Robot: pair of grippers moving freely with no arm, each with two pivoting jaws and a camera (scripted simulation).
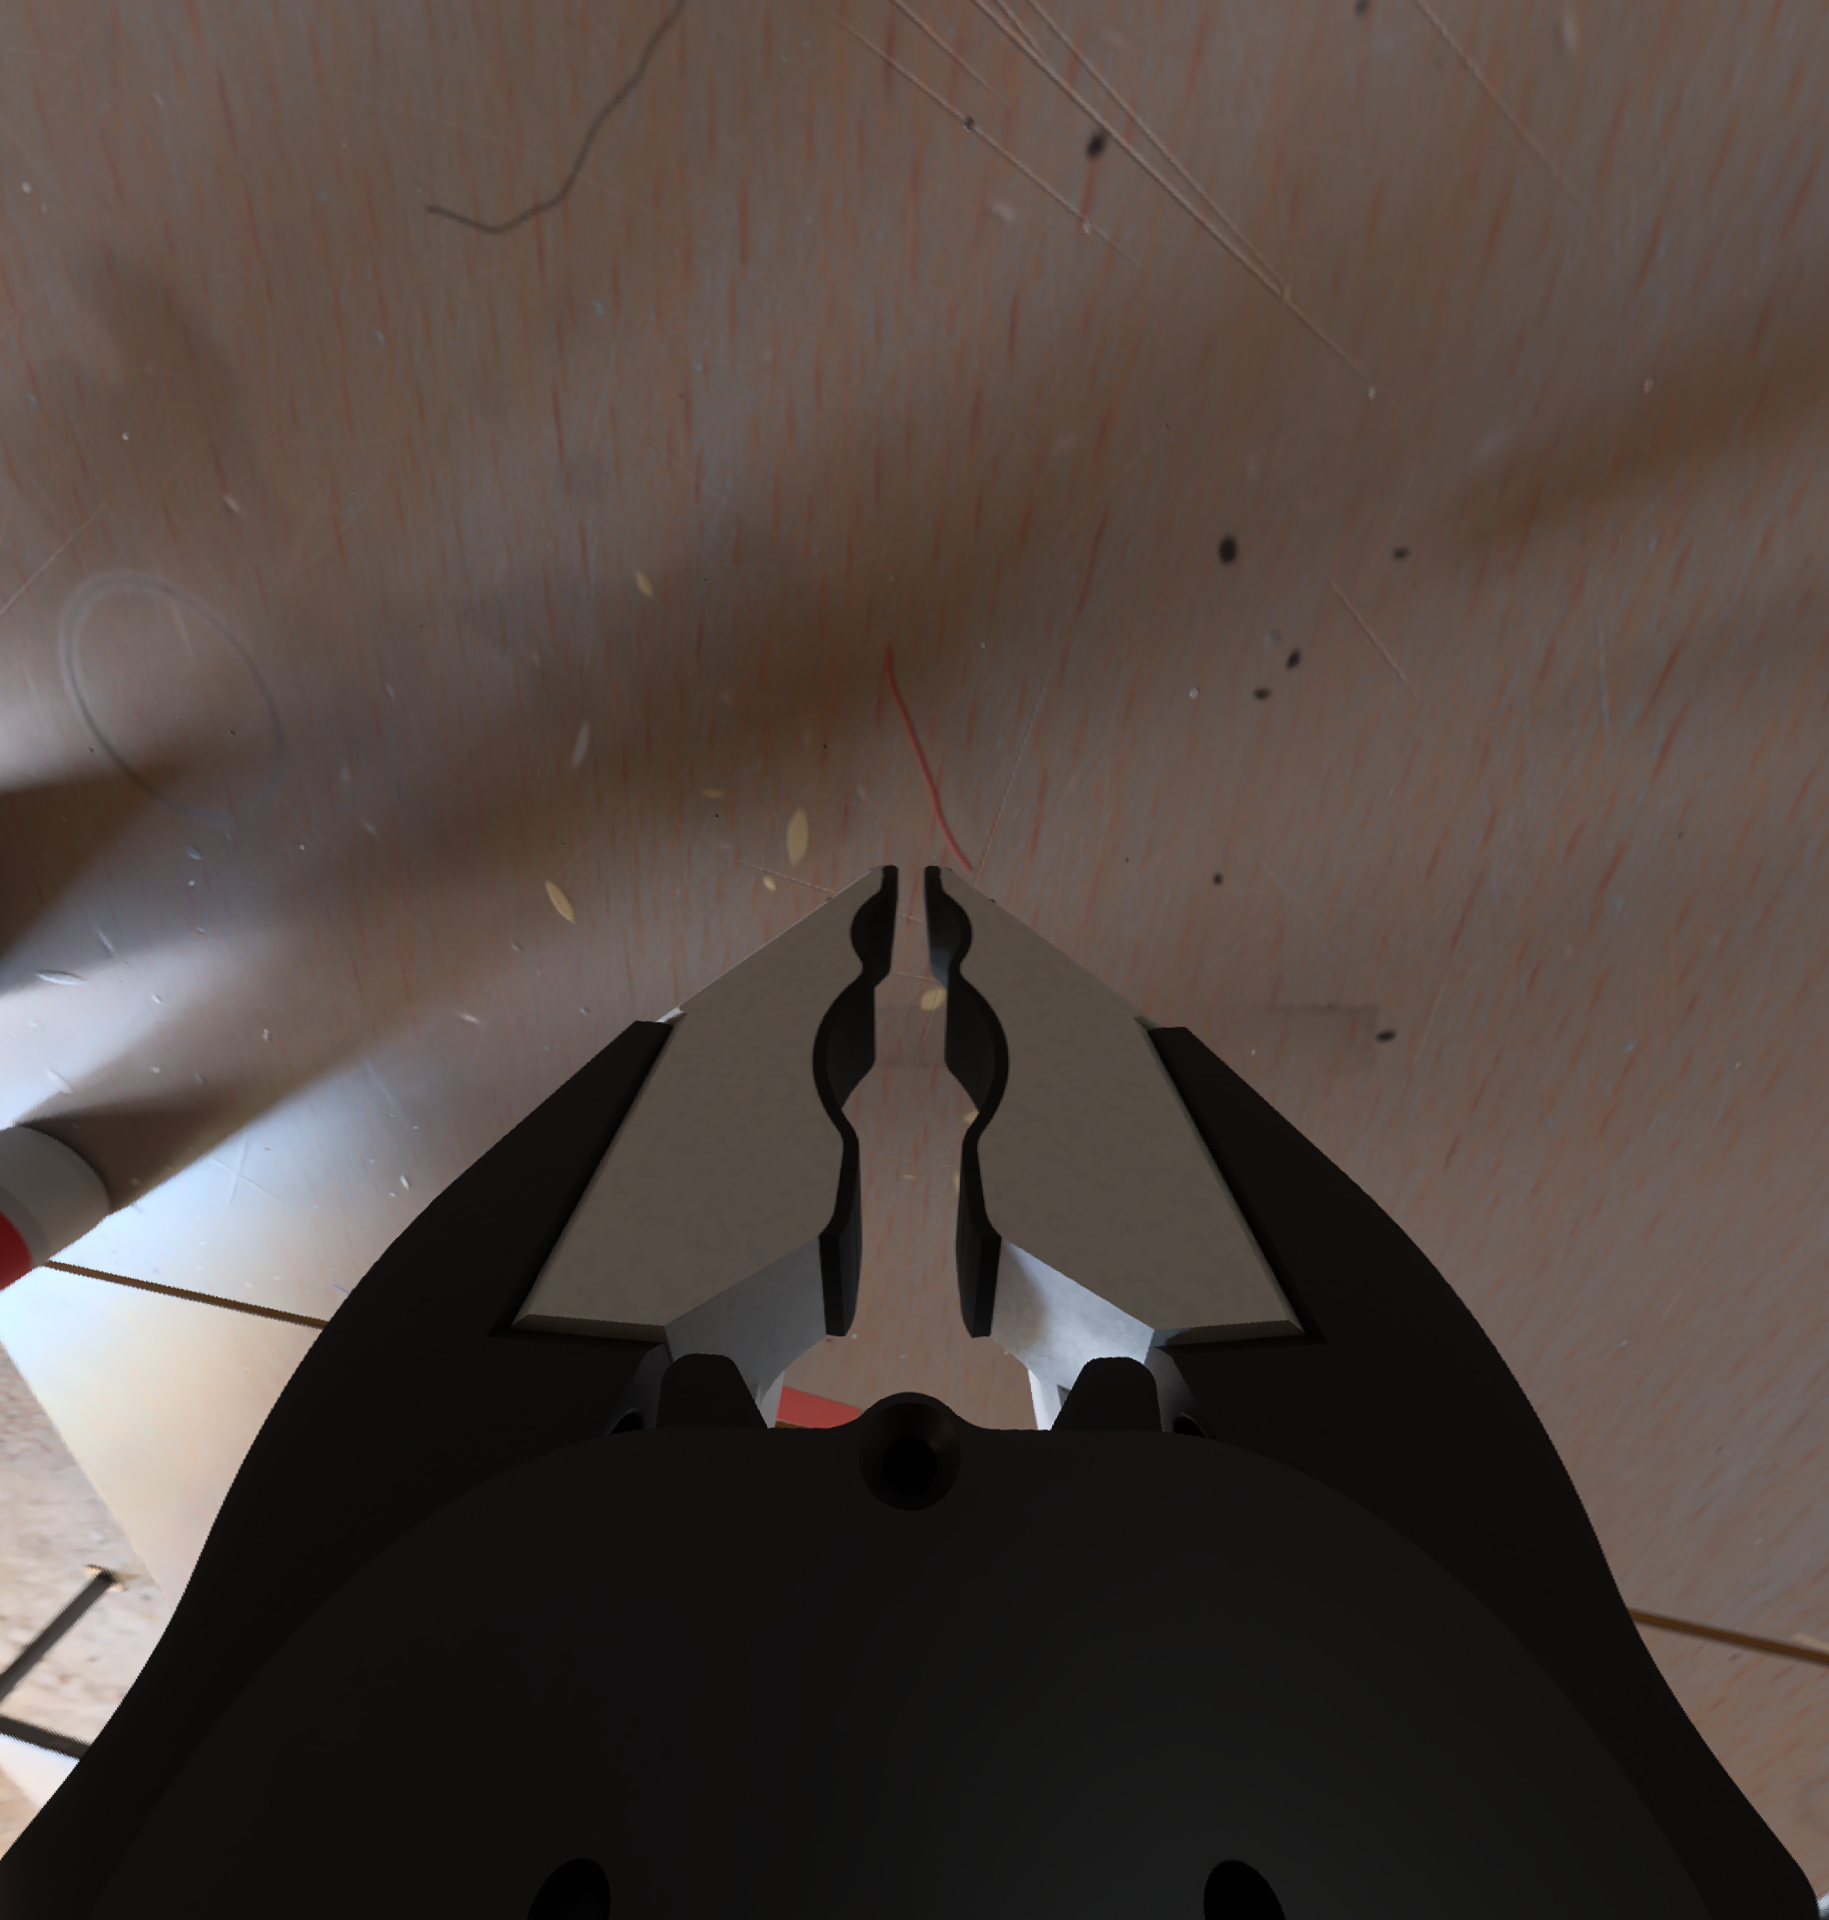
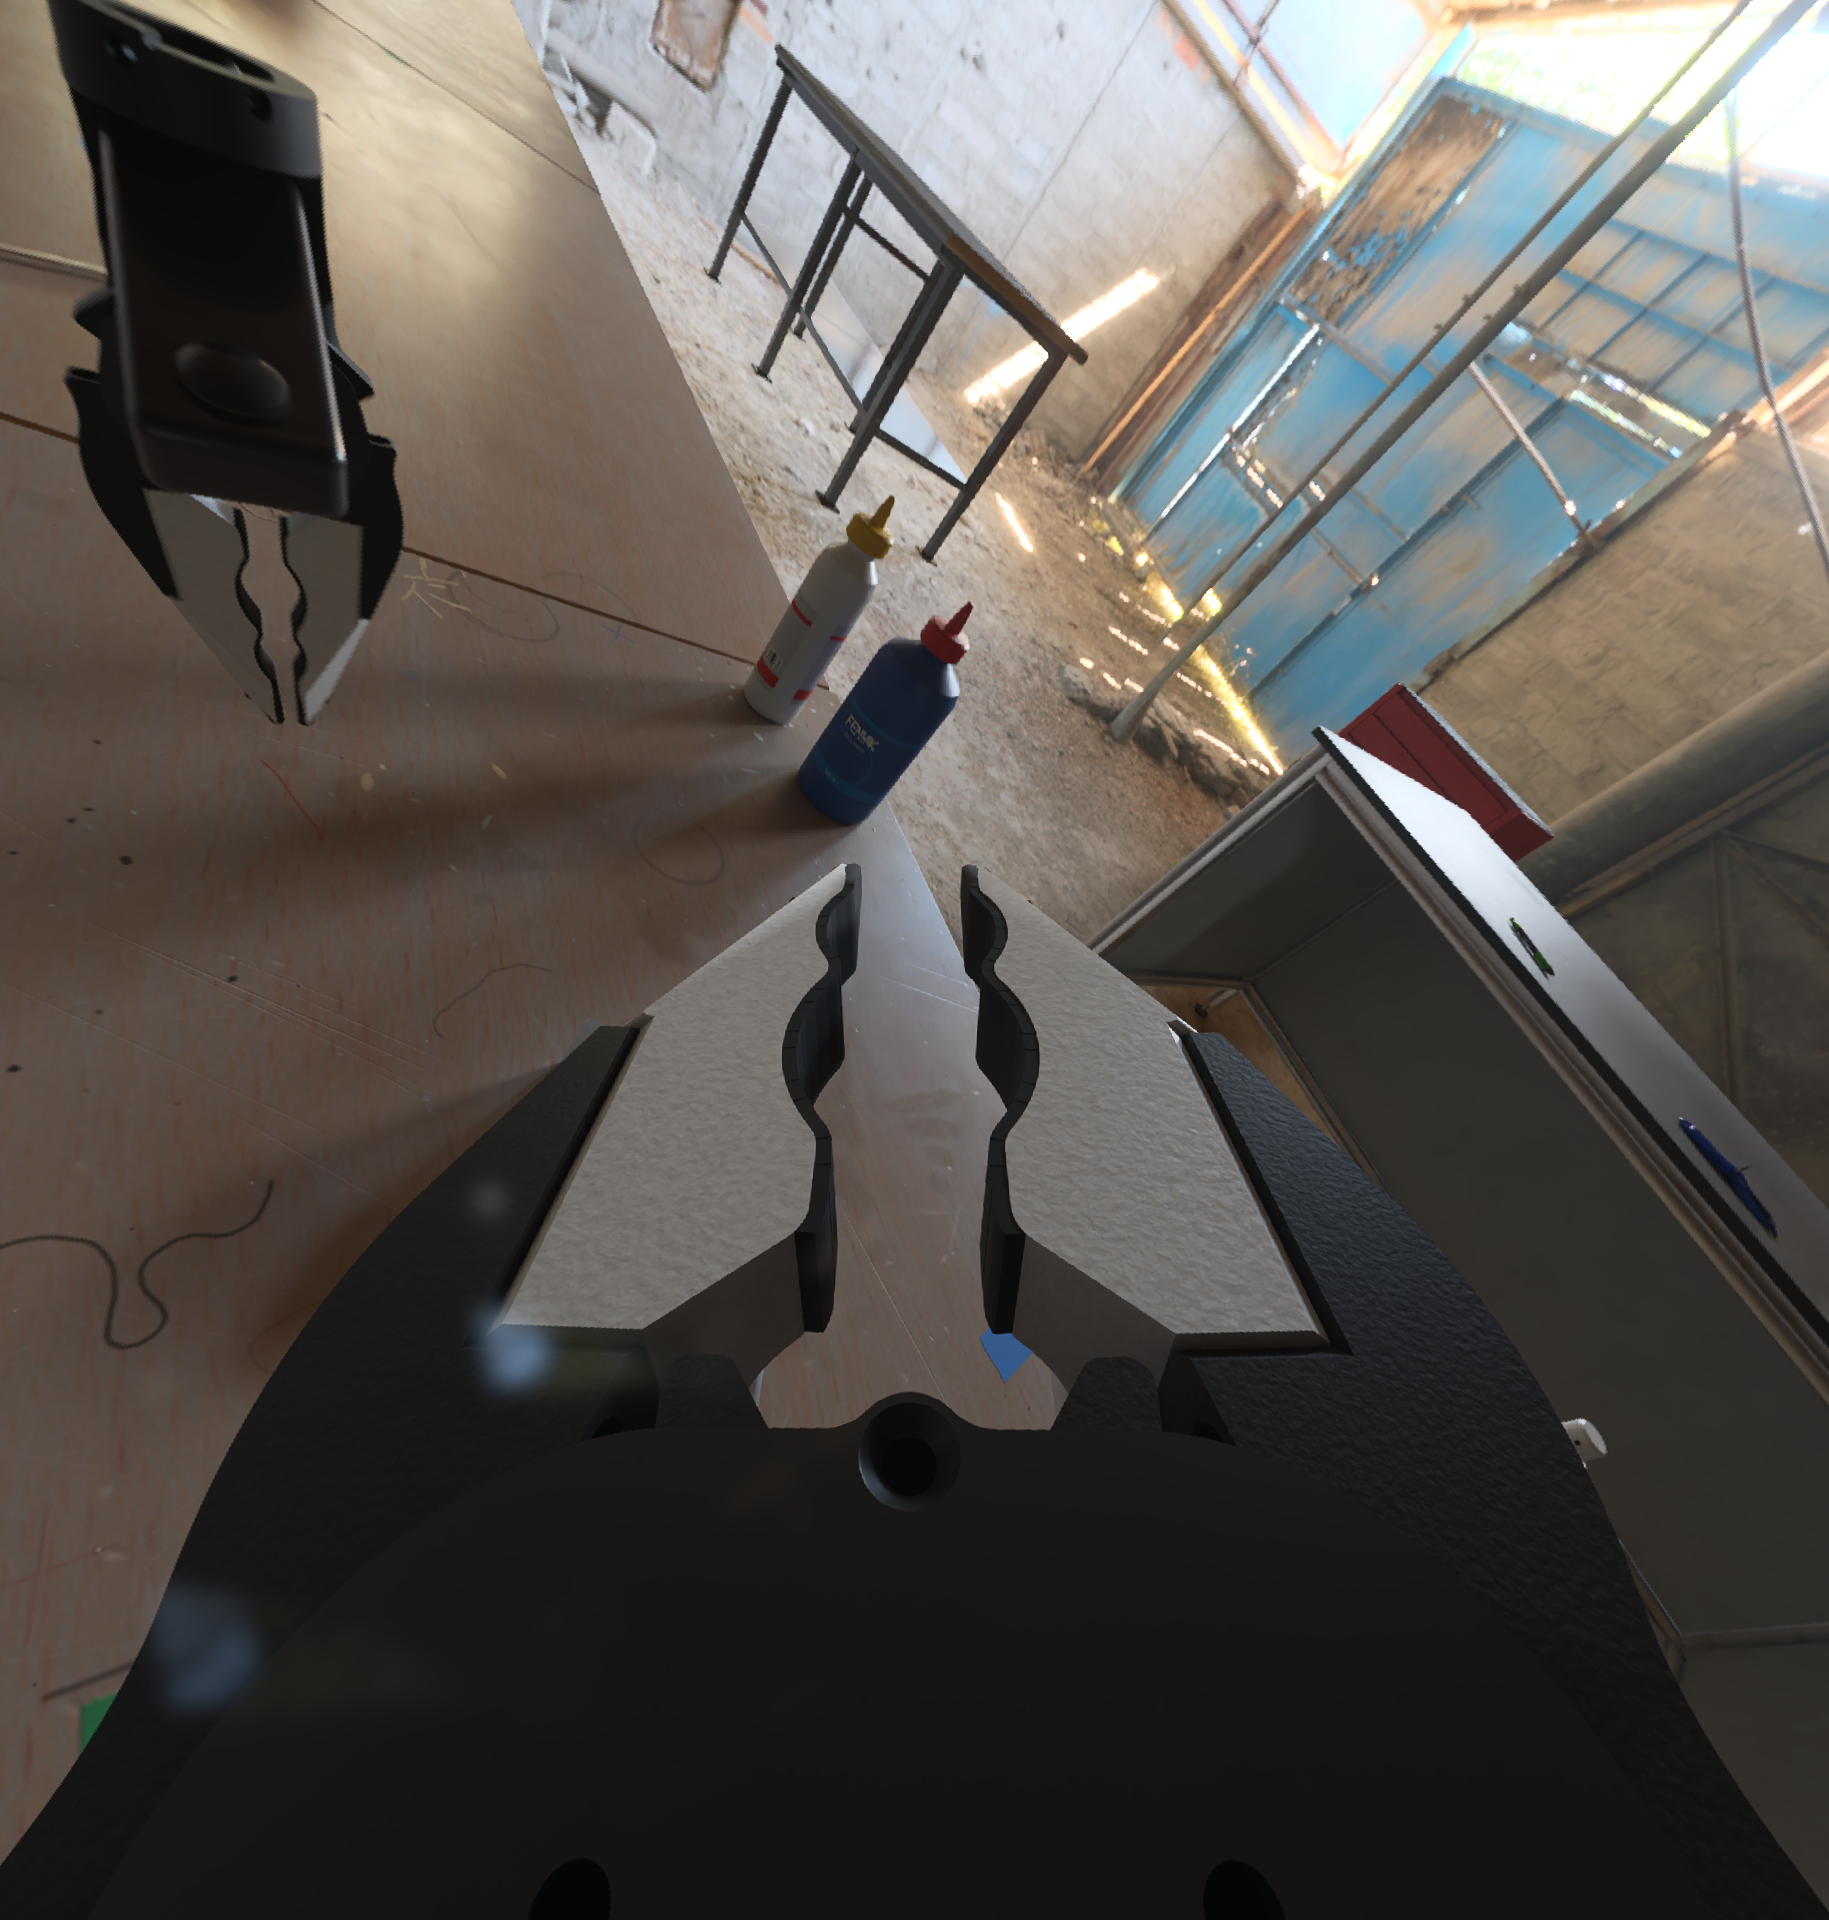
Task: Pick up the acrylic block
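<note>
I cannot make out a distinct acrylic block in either view. Only a faint pale rectangular outline (image 1: 1323, 1023) shows on the wooden table (image 1: 1201, 416), to the right of my left gripper. My left gripper (image 1: 910, 873) points down at the table, its jaws closed to a thin slit with nothing between them. It also shows in the right wrist view (image 2: 289, 712), hovering above the table (image 2: 494, 343) at upper left. My right gripper (image 2: 910, 873) is open and empty, near the table's right edge. A small blue piece (image 2: 1005, 1356) shows between its finger bases.
A white bottle with a yellow cap (image 2: 811, 634) and a blue bottle with a red cap (image 2: 879, 727) stand at the table edge. The white bottle also shows at the left in the left wrist view (image 1: 16, 1195). A grey cabinet (image 2: 1512, 1091) stands beside the table.
</note>
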